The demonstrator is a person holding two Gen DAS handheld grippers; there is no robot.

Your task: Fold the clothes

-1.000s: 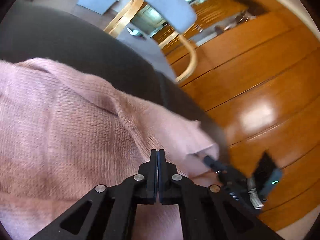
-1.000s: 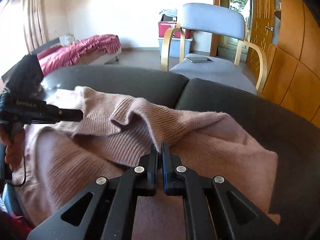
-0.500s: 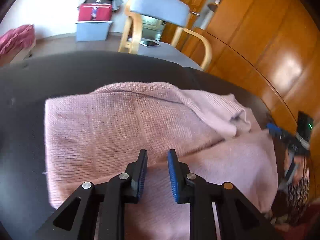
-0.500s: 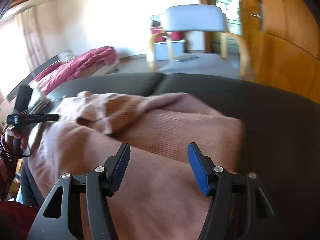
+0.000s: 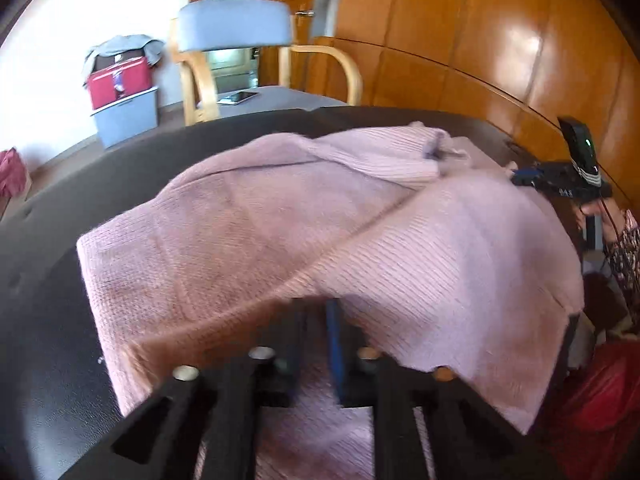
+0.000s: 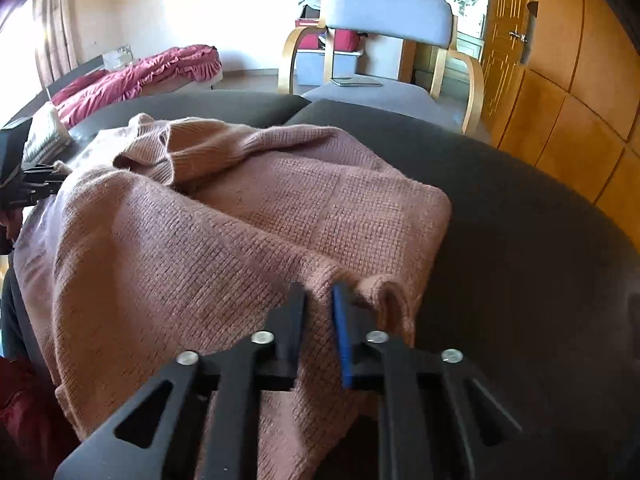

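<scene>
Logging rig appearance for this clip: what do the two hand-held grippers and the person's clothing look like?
Both hand-held grippers, left and right, are black, with angular cut-out linkages, silver pivot bolts and blue pads on the fingers. Seen from the left wrist, the right unit carries a black module with a small green light and a dark cable. The sleeve is dark with a small floral print.

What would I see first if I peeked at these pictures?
First, a big pink sweater lying rumpled over a dark sofa, filling the middle of both views. Right at the front, each black gripper pinches its near edge: the left gripper half under a fold, the right gripper on a little ridge of knit. Behind the sofa stands a grey chair with wooden arms.
</scene>
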